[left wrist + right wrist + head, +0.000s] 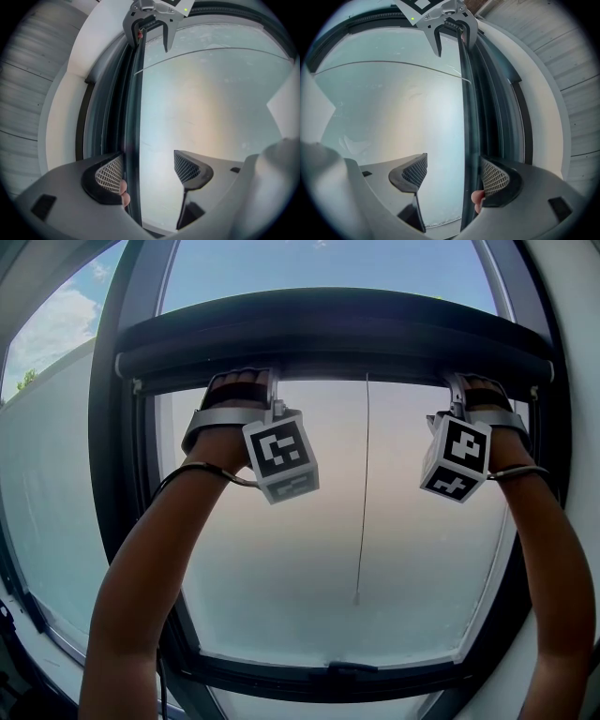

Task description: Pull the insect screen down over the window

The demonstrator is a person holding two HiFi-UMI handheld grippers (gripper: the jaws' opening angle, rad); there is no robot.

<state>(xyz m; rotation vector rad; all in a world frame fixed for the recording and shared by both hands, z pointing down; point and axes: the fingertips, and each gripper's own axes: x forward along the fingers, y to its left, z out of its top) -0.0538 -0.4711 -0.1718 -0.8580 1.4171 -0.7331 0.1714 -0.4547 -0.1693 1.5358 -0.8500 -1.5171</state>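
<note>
**At the head of the window (281, 549), the insect screen (333, 338) sits high with both claws on it**

Up under the top of the dark frame (117, 474), the insect screen shows as a dark, level bar across the pane. Nearly all the glass below it is uncovered. A thin pull cord (365, 484) hangs from about the bar's middle, and its end dangles free above the lower frame. Both arms reach up to the bar.

The left claw (147, 171) meets the bar towards its left end. Its jaws stand wide apart, with the bar's edge running just beside the left pad (108, 174). The person's fingertips (124, 192) show next to that pad.

The right claw (455, 174) meets the bar towards its right end. Its jaws are likewise wide apart, with the bar close against the right pad (496, 177). Each claw's marker cube hangs below the bar on the room side.
</note>
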